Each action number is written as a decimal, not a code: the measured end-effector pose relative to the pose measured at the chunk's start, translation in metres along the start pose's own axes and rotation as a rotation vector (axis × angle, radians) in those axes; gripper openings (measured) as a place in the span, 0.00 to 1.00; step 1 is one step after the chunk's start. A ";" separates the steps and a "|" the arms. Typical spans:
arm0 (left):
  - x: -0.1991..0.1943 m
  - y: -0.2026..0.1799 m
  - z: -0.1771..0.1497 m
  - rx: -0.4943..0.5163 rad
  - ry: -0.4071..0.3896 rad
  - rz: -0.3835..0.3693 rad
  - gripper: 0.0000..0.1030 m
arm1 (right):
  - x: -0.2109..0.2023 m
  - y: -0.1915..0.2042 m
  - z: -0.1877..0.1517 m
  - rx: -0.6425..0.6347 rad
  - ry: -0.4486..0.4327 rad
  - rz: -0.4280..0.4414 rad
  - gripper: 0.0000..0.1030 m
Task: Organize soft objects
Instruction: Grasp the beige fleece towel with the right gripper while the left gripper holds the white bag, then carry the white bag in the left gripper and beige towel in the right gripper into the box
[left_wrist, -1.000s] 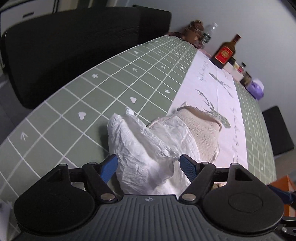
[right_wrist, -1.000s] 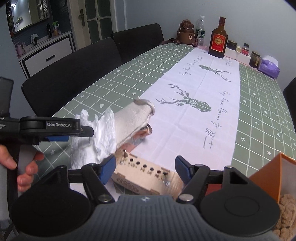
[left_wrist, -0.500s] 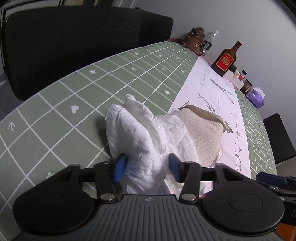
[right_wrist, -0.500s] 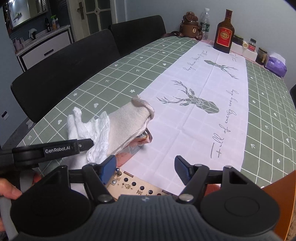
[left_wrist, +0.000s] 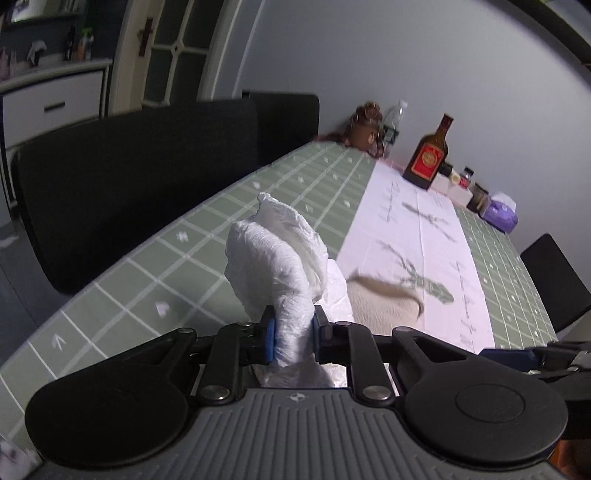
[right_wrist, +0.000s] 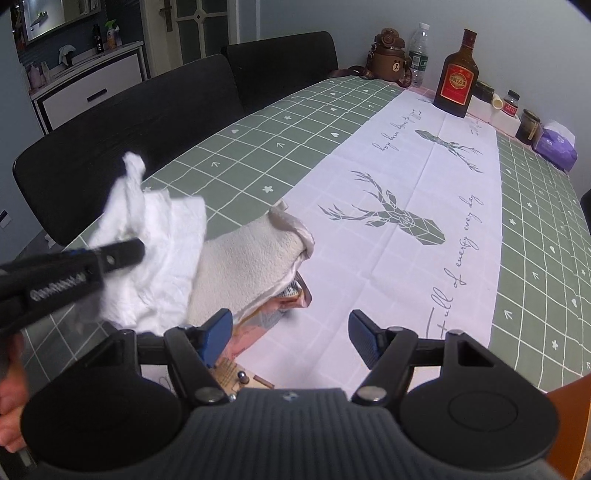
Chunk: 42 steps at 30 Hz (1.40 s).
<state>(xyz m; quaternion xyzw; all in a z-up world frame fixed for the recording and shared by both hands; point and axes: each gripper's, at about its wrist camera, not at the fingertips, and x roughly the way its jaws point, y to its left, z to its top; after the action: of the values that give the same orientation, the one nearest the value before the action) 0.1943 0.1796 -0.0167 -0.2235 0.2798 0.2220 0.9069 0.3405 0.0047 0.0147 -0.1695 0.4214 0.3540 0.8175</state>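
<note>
My left gripper (left_wrist: 293, 338) is shut on a crumpled white tissue cloth (left_wrist: 279, 258) and holds it lifted above the green checked tablecloth (left_wrist: 207, 236). The same white cloth (right_wrist: 155, 236) shows at the left of the right wrist view, clamped by the left gripper's fingers (right_wrist: 110, 258). A beige towel (right_wrist: 251, 266) lies on the table beside it, over a pink packet (right_wrist: 291, 297); it also shows in the left wrist view (left_wrist: 384, 306). My right gripper (right_wrist: 291, 334) is open and empty, above the table's near edge.
A wooden board (right_wrist: 236, 376) lies under the right gripper. At the far end stand a brown bottle (right_wrist: 456, 75), a bear-shaped bottle (right_wrist: 388, 55), a water bottle (right_wrist: 417, 51), jars and a purple tissue pack (right_wrist: 557, 142). Black chairs (right_wrist: 155, 107) line the left side.
The left gripper closed on the white cloth and lifted it off the table. The right gripper moved forward over the table and stayed open.
</note>
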 end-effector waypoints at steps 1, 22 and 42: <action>-0.001 0.001 0.003 0.005 -0.013 0.017 0.20 | 0.001 0.001 0.001 0.002 -0.002 0.001 0.67; 0.044 0.036 -0.012 -0.118 0.127 0.051 0.20 | 0.052 0.034 0.013 0.088 0.079 0.068 0.45; 0.023 0.016 -0.011 -0.013 0.080 0.055 0.20 | 0.000 0.060 0.021 -0.097 -0.058 -0.048 0.02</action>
<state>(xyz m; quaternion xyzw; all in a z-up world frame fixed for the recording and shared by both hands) 0.1986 0.1927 -0.0439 -0.2304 0.3202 0.2399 0.8870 0.3091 0.0577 0.0282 -0.2088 0.3756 0.3592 0.8284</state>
